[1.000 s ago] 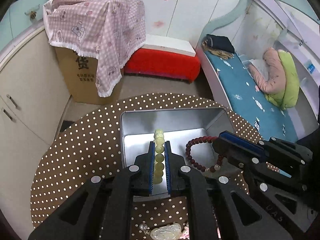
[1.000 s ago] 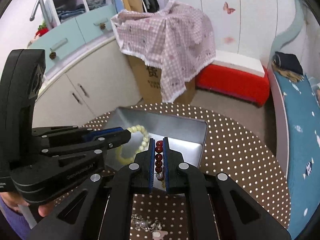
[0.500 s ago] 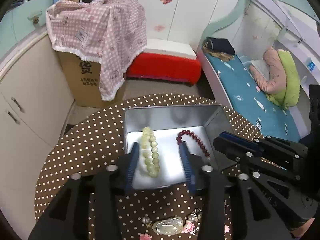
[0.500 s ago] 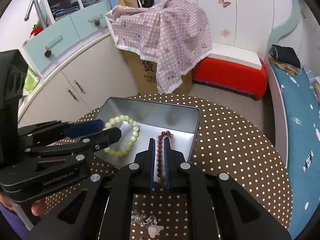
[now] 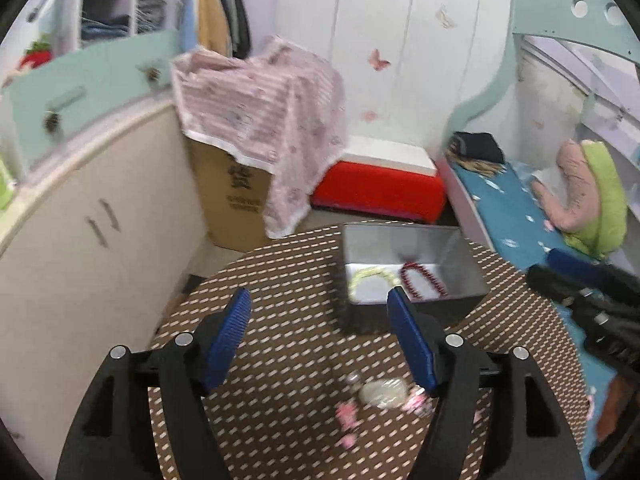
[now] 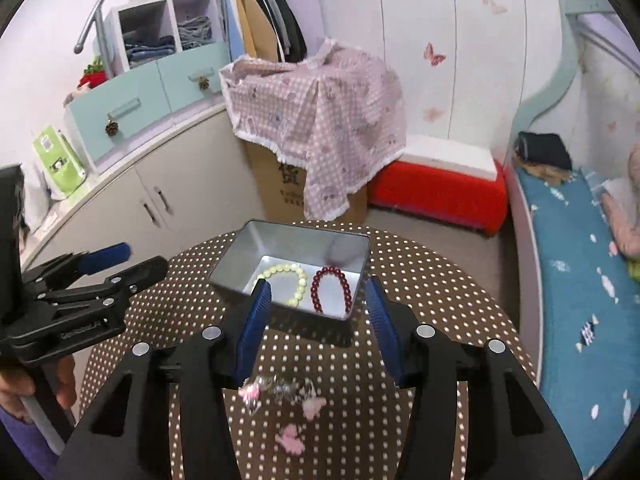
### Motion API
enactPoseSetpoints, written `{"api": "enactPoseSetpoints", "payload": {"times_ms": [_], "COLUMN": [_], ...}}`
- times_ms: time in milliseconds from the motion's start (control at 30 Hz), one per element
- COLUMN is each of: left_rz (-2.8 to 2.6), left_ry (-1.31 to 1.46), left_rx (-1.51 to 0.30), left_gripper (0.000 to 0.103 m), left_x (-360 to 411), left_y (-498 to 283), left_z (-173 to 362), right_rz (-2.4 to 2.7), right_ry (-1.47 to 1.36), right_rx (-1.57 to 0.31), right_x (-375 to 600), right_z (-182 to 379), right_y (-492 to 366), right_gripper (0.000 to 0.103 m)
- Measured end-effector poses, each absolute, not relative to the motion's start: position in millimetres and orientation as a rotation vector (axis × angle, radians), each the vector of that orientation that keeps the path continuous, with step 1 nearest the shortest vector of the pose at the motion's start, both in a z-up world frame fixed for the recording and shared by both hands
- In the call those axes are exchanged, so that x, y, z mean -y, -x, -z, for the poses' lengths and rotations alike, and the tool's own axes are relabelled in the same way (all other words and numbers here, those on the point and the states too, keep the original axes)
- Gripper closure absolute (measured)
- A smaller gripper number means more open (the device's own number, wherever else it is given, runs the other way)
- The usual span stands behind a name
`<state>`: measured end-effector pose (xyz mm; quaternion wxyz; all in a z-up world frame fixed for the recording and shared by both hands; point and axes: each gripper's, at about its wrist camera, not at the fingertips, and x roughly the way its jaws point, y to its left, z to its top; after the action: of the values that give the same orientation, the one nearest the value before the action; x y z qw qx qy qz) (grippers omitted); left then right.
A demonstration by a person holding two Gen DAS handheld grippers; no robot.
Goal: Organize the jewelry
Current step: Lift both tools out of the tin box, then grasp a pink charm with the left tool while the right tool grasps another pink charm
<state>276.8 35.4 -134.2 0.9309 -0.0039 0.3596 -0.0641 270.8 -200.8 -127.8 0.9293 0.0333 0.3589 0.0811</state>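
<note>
We hold both the left tongs [image 5: 318,312] and the right tongs [image 6: 318,300] wide open with nothing in them, above the dotted table [image 6: 420,280], while the yellow bracelet [image 6: 294,286] and the red bracelet [image 6: 340,286] lie side by side in the tin box [image 6: 280,240], and some blurry, maybe pink, trinkets [image 6: 280,394] sit near us.

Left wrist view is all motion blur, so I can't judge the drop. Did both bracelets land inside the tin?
Observer: Yes. The yellow bracelet and red bracelet lie flat, side by side, on the floor of the tin.
Operator: Is the right tool holding anything?
Observer: No. The right tool is open and empty, on the near side of the tin.
Operator: What's the pale blob near me?
Observer: A clear-bead piece with pink bows, lying on the table outside the tin.
</note>
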Motion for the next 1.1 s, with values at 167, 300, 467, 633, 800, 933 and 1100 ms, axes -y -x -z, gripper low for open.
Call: {"api": "enactPoseSetpoints", "payload": {"times_ms": [167,300,467,633,800,933,1100], "left_rz": [0.078,0.088,0.106,0.110,0.120,0.129,0.169], "left_ry": [-0.001,0.001,-0.028,-0.075,-0.089,-0.114,-0.110], "left_rx": [-0.741,-0.789,-0.863,-0.877,-0.897,-0.915,-0.909], "left_gripper": [0.034,0.034,0.035,0.035,0.036,0.053,0.089], "left_x": [-43.1,-44.7,-35.5,-21.7,-16.9,-12.3,-8.0], "left_y": [-251.4,-240.5,-236.6,-232.1,-235.8,-235.1,-233.2], "left_z": [149.8,174.1,208.7,225.6,235.1,240.4,239.9], "right_rz": [-0.116,-0.107,-0.093,-0.092,-0.094,-0.107,-0.128], "right_ry": [-0.025,-0.019,-0.015,-0.026,-0.039,-0.042,-0.038], "right_rx": [-0.709,-0.737,-0.813,-0.858,-0.883,-0.894,-0.907], "right_x": [199.6,198.5,197.2,196.0,195.9,195.2,189.7], "right_z": [130.8,148.3,185.1,207.6,221.3,227.3,233.6], "right_y": [-241.8,-227.1,-215.9,-208.1,-203.8,-201.7,-199.6], "right_gripper": [0.048,0.047,0.047,0.047,0.047,0.047,0.047]}}
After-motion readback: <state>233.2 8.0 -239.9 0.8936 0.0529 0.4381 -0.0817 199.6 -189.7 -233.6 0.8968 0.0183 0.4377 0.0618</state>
